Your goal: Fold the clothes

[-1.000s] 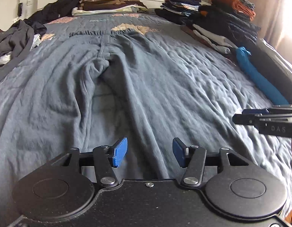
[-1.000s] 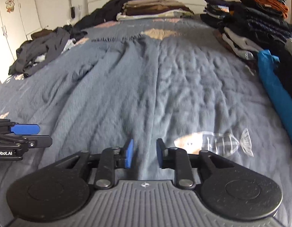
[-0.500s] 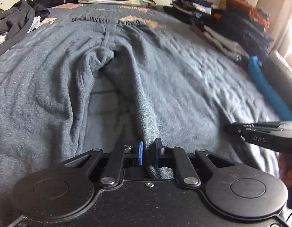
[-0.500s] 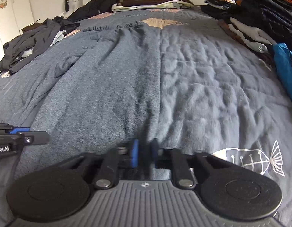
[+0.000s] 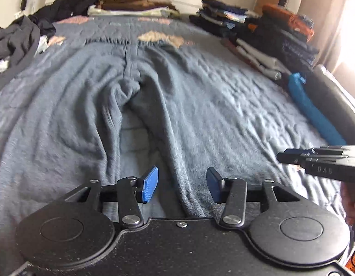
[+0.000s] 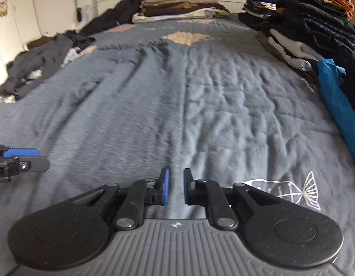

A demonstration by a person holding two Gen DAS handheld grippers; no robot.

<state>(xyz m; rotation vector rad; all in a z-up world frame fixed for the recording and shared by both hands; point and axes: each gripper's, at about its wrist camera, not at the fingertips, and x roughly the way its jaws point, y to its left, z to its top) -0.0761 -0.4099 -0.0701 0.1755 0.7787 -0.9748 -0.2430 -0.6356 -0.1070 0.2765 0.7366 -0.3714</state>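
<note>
opening over one pair of grey trousers (image 5: 90, 105): two hand-held grippers (image 5: 182, 187) (image 6: 176, 189), gripping nothing.

I'm in a home bedroom: quilted bed (image 6: 235, 105) beneath me, folded clothes stacks (image 6: 182, 7) at twelve, wardrobe doors (image 6: 2, 34) at ten.

The cuffs of the gray sweatpants (image 5: 90, 105) are hidden under the left gripper (image 5: 182, 185) body at the bottom edge, so can't say how the leg ends lie. The right gripper (image 5: 320, 163) is cut off by the frame's right side there, with only a sliver of the hand (image 5: 351, 204) showing. The far folded stacks (image 6: 315, 11) are smeared with blur, so individual garments can't be told apart.
</note>
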